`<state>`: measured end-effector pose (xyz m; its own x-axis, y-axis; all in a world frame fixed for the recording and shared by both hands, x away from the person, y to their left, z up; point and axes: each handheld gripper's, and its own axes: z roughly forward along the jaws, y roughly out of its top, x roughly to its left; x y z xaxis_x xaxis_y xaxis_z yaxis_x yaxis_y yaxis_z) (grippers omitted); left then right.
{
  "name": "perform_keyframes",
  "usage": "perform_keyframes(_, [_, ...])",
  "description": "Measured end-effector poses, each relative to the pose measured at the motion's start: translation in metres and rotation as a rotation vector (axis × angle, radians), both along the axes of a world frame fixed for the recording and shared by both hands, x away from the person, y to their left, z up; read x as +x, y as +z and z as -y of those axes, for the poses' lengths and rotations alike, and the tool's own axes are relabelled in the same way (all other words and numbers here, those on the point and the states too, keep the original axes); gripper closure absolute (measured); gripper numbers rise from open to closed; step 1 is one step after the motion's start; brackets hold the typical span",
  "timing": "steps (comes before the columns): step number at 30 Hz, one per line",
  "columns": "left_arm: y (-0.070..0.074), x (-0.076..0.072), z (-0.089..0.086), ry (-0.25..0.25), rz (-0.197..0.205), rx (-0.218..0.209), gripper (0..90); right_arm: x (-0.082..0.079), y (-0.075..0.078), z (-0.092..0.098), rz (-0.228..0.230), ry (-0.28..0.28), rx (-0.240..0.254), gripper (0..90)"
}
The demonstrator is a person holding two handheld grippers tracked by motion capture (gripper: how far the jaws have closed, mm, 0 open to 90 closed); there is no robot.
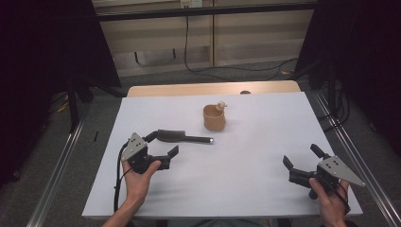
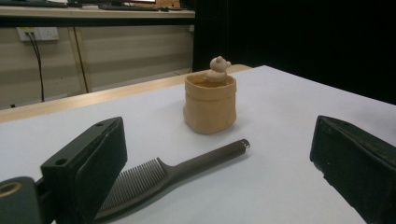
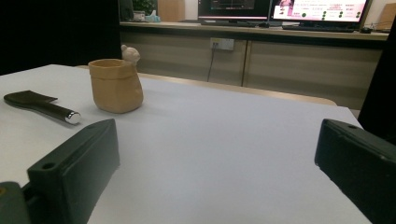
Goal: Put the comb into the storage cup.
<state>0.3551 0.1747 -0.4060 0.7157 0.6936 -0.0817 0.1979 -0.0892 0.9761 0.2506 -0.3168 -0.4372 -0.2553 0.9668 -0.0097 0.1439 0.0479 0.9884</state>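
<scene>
A dark grey-brown plastic comb with a long tapered handle and a silvery end cap point(image 1: 182, 137) lies flat on the white tabletop point(image 1: 246, 156), left of centre. Its toothed end points toward the left tool point(image 1: 163, 145) and its handle runs to the right. In the left gripper view the comb point(image 2: 173, 175) sits between the two black jaws, close to the left-hand one, with the teeth partly hidden behind that jaw. The left tool, held in the person's left hand point(image 1: 139, 177), stands wide open and holds nothing; one jaw tip is right at the comb's toothed end, though whether they touch cannot be told.

Beyond the comb, toward the far side of the tabletop, stands a small tan, sack-shaped pot with a little pale figure perched at its rim point(image 1: 214, 117). It is upright and apart from the comb's handle tip, as the left gripper view also shows point(image 2: 209, 102).

The right tool point(image 1: 302, 161), gripped by the person's right hand point(image 1: 331, 198), rests low near the right front corner of the tabletop, well apart from both things. Its jaws are spread wide and empty. From the right gripper view the pot point(image 3: 116, 84) and the comb's capped handle point(image 3: 44, 106) lie off to the left.
</scene>
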Motion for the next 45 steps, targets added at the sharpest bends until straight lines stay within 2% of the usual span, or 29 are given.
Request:
perform_keyframes(4, [0.003, 0.007, 0.006, 0.001, 0.021, -0.024, 3.9, 0.001, 0.0, -0.001, -0.001, 0.008, -0.004, 0.0])
perform_keyframes(6, [0.003, 0.009, 0.008, -0.004, 0.016, -0.024, 3.7, 0.002, 0.0, -0.001, -0.003, 0.011, -0.005, 0.0])
perform_keyframes(8, [0.004, 0.013, 0.013, 0.006, 0.031, -0.002, 3.0, 0.002, 0.0, -0.001, -0.002, 0.01, -0.005, 0.0])
perform_keyframes(17, [0.009, 0.025, 0.028, -0.024, 0.06, -0.009, 4.6, 0.0, 0.0, -0.002, -0.001, 0.017, -0.004, 0.0])
perform_keyframes(20, [0.007, 0.028, 0.032, -0.04, 0.057, 0.005, 4.6, 0.0, 0.0, -0.003, 0.002, 0.022, -0.011, 0.0])
perform_keyframes(23, [0.0, 0.033, 0.036, -0.054, 0.014, 0.018, 4.8, 0.0, 0.0, -0.003, 0.003, 0.022, -0.01, 0.0])
perform_keyframes(29, [-0.008, 0.038, 0.043, -0.065, 0.001, 0.029, 5.5, 0.002, -0.001, -0.002, 0.0, 0.017, -0.007, 0.0])
perform_keyframes(31, [-0.007, 0.038, 0.044, -0.066, 0.011, 0.021, 10.0, 0.002, -0.001, -0.002, 0.0, 0.018, -0.01, 0.0])
perform_keyframes(32, [-0.006, 0.037, 0.044, -0.049, 0.037, 0.004, 15.3, 0.001, 0.0, -0.002, 0.001, 0.018, -0.014, 0.0])
perform_keyframes(33, [-0.004, 0.038, 0.044, -0.038, 0.041, -0.02, 14.8, 0.001, 0.0, -0.003, 0.002, 0.021, -0.01, 0.0])
perform_keyframes(36, [-0.004, 0.044, 0.045, -0.029, 0.032, -0.031, 15.4, 0.0, 0.0, -0.002, 0.007, 0.02, -0.004, 0.0])
perform_keyframes(38, [-0.007, 0.046, 0.046, -0.028, 0.029, -0.016, 19.3, 0.001, 0.0, -0.001, 0.002, 0.016, -0.007, 0.0])
perform_keyframes(40, [-0.007, 0.047, 0.046, -0.026, 0.024, -0.018, 21.5, 0.001, 0.0, -0.001, 0.001, 0.018, -0.006, 0.0])
perform_keyframes(42, [-0.007, 0.048, 0.046, -0.034, 0.026, -0.004, 27.6, 0.001, 0.0, -0.002, 0.0, 0.017, -0.009, 0.0])
perform_keyframes(44, [-0.006, 0.049, 0.047, -0.036, 0.027, 0.007, 29.1, 0.001, 0.0, -0.002, -0.002, 0.018, -0.01, 0.0])
perform_keyframes(45, [-0.006, 0.05, 0.046, -0.039, 0.026, 0.006, 34.2, 0.001, 0.0, -0.002, 0.001, 0.017, -0.011, 0.0])
